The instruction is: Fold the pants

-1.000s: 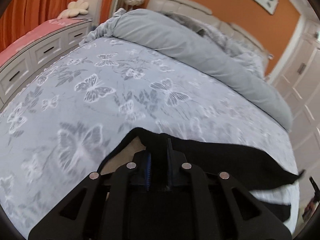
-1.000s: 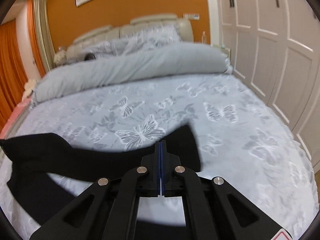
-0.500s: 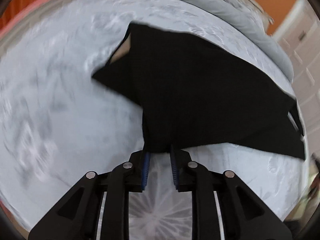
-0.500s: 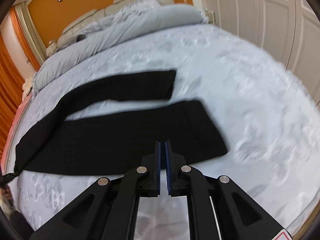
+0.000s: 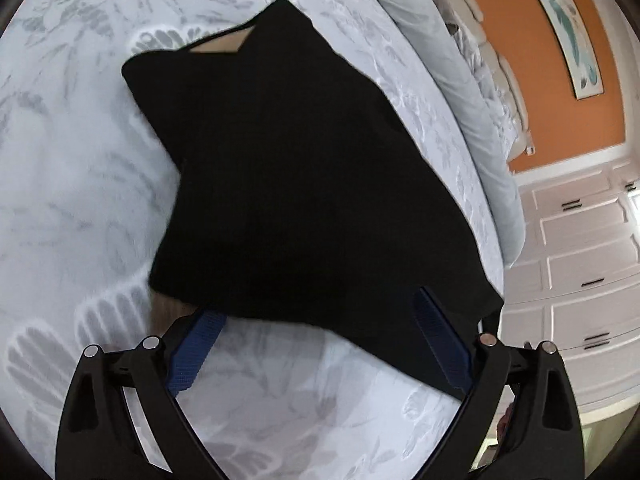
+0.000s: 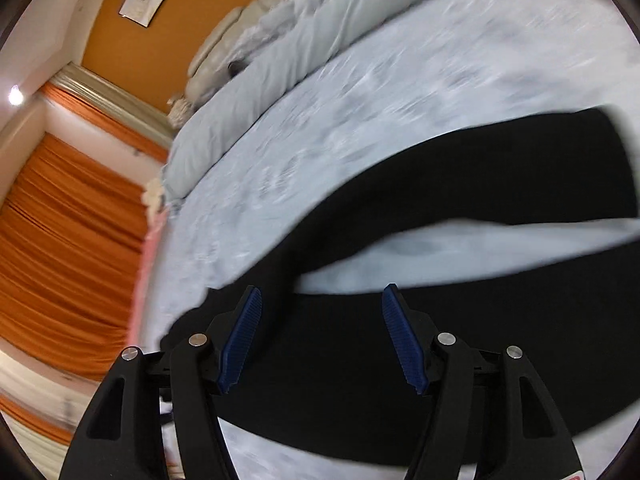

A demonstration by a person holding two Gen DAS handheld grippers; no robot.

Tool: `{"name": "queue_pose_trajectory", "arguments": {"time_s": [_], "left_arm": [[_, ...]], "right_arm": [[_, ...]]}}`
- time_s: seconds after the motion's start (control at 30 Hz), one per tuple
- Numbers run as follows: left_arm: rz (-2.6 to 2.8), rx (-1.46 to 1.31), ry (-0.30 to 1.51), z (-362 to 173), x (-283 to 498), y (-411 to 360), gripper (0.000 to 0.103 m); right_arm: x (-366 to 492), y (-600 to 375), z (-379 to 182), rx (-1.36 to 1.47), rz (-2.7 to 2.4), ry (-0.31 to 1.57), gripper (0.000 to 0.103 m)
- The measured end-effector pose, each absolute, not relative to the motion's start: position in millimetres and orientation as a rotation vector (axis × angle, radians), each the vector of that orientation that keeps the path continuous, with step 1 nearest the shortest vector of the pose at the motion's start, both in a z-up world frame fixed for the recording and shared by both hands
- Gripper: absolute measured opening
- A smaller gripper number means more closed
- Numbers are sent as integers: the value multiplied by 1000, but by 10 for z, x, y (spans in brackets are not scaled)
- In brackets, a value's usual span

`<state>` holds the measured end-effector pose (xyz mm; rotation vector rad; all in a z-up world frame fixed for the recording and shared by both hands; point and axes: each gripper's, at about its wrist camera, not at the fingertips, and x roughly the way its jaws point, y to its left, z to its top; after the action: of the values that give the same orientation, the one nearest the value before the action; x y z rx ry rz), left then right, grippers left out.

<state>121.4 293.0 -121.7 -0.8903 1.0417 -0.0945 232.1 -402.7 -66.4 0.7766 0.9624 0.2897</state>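
Black knit pants [image 5: 312, 184] lie spread, unfolded, on the butterfly-print bed [image 5: 60, 200]; left gripper [image 5: 320, 340] and right gripper [image 6: 320, 336] are both opening, empty; folding remains.

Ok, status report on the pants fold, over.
Left gripper and right gripper both opening, nothing clamped. Black pants lie on the butterfly bedspread, legs spread apart, unfolded. Nothing in the way.

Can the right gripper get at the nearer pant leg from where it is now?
Probably yes. The right gripper hangs just over the nearer leg of the black pants, jaws opening, nothing between them and nothing lying over the cloth.
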Motion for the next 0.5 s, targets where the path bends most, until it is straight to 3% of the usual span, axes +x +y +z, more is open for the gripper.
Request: {"name": "queue_pose_trajectory", "arguments": {"time_s": [0.07, 0.13, 0.17, 0.2, 0.23, 0.27, 0.5], "left_arm": [[-104, -867, 1016, -1154, 1241, 2933, 84], [-102, -841, 1014, -1129, 1289, 2931, 68], [-98, -828, 1021, -1136, 1314, 2939, 47], [-86, -808, 1032, -1138, 1345, 2947, 32], [-70, -787, 1044, -1142, 1399, 2964, 25], [-68, -790, 1050, -1139, 1447, 2989, 15], [-127, -781, 1003, -832, 1452, 3236, 9]], "right_arm": [[2581, -3813, -720, 764, 294, 996, 71], [2891, -3633, -862, 755, 243, 1051, 77], [2957, -3590, -928, 757, 222, 1066, 76], [3041, -3532, -1013, 754, 192, 1074, 57], [3098, -3494, -1063, 745, 184, 1069, 4], [3141, -3471, -1069, 734, 187, 1073, 7], [1969, -3513, -350, 520, 272, 915, 6]]}}
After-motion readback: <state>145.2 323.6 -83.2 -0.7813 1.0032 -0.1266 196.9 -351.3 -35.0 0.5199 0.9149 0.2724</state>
